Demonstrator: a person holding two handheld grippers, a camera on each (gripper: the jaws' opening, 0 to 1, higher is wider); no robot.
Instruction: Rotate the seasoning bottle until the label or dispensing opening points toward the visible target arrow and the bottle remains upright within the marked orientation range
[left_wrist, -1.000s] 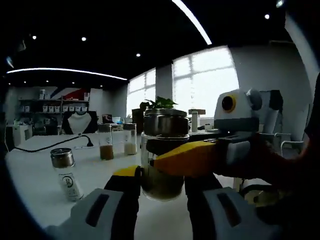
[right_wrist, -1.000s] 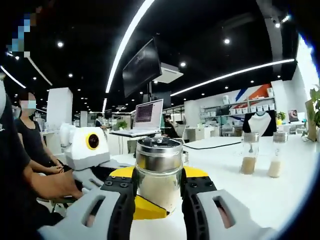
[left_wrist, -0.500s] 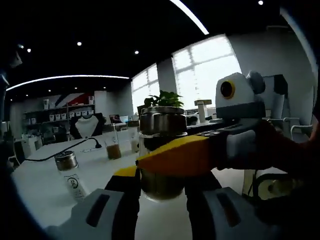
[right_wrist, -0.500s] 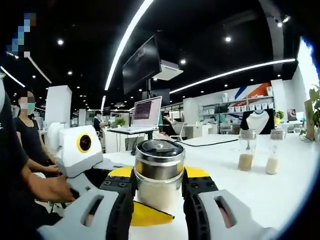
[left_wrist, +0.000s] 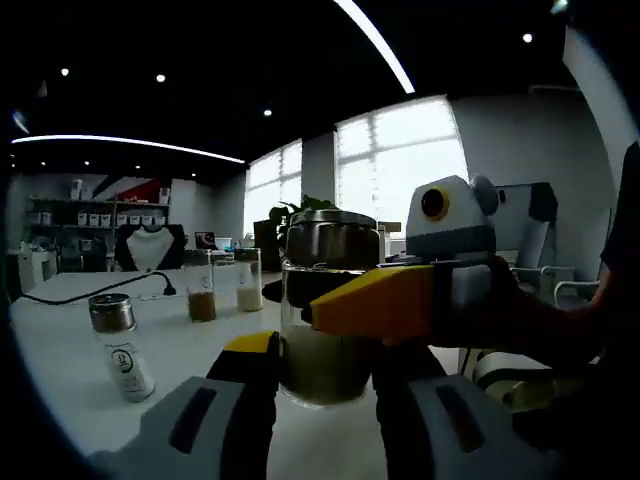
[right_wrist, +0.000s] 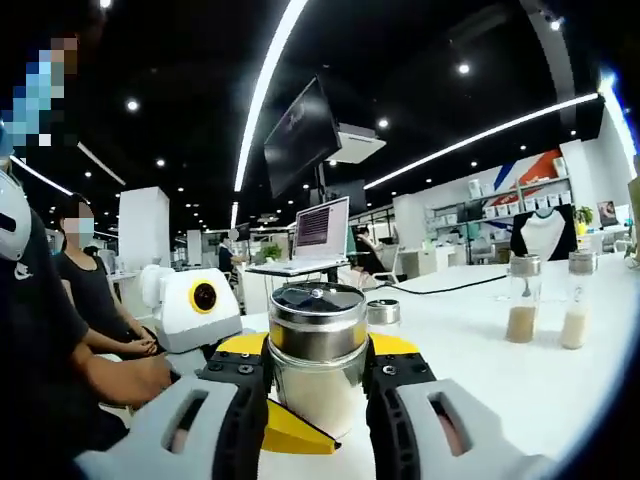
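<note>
Seasoning bottle (right_wrist: 318, 360) stands upright on the near white table (right_wrist: 520, 390), clamped by both the left gripper (left_wrist: 322, 375) and right gripper (right_wrist: 318, 385); turn it slowly, keeping it vertical, without squeezing harder

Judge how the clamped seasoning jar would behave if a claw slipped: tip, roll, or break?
The seasoning jar looks like glass, so probably rigid, slick and breakable. Its metal lid is wide and the fill sits low, so tipping seems unlikely.

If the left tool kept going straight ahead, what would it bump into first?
The left tool already has the seasoning bottle between its jaws, so it would push that first. The right tool's yellow jaw crosses the bottle too.
</note>
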